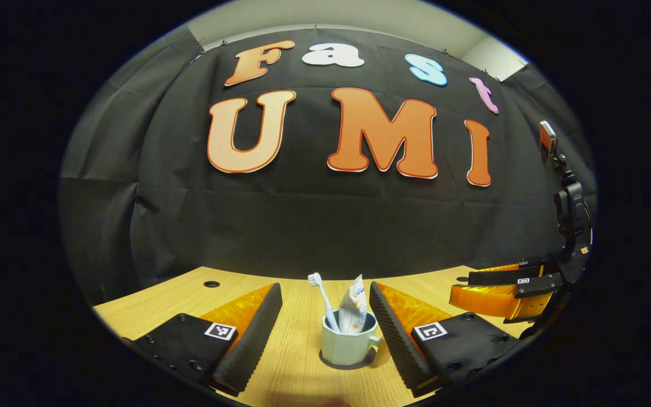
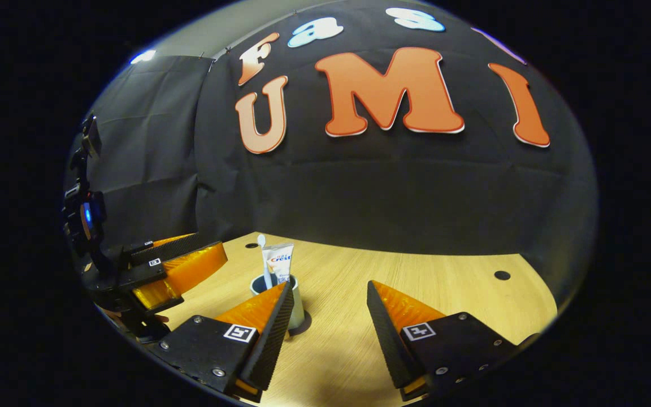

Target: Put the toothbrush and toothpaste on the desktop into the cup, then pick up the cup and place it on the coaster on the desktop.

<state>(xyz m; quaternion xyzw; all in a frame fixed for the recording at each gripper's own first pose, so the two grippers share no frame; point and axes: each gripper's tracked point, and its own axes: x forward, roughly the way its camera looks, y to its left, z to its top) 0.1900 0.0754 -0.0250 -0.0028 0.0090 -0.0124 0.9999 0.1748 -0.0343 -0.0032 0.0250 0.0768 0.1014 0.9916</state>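
In the left gripper view, the left tongs (image 1: 325,316) stand wide open low over the wooden desk (image 1: 297,367), one finger at the left and one at the right, with nothing gripped. Between them sits the cup (image 1: 345,345), pale and with a small handle turned to the right. It rests on a dark round coaster (image 1: 341,365), whose edge peeps out under its base. The cup stands nearer the right finger; whether that finger touches the handle cannot be told. In the cup the toothbrush (image 1: 322,299) stands at the left, bristles up and leaning a little left, and the toothpaste (image 1: 355,308) tube stands just beside it at the right, both upright and poking above the rim. Farther right, the right tongs (image 1: 503,288) hang above the desk's far edge, seen from the side.

In the right gripper view, the left tongs (image 2: 176,263) show at the left edge over the desk (image 2: 416,282). Next comes the cup (image 2: 297,302), half hidden behind the left finger of the right tongs (image 2: 328,316), with the toothbrush (image 2: 264,260) and toothpaste (image 2: 278,263) rising out of it. The coaster (image 2: 300,329) shows as a dark sliver at the cup's foot. The right tongs are spread wide and hold nothing; bare desk lies between their fingers.
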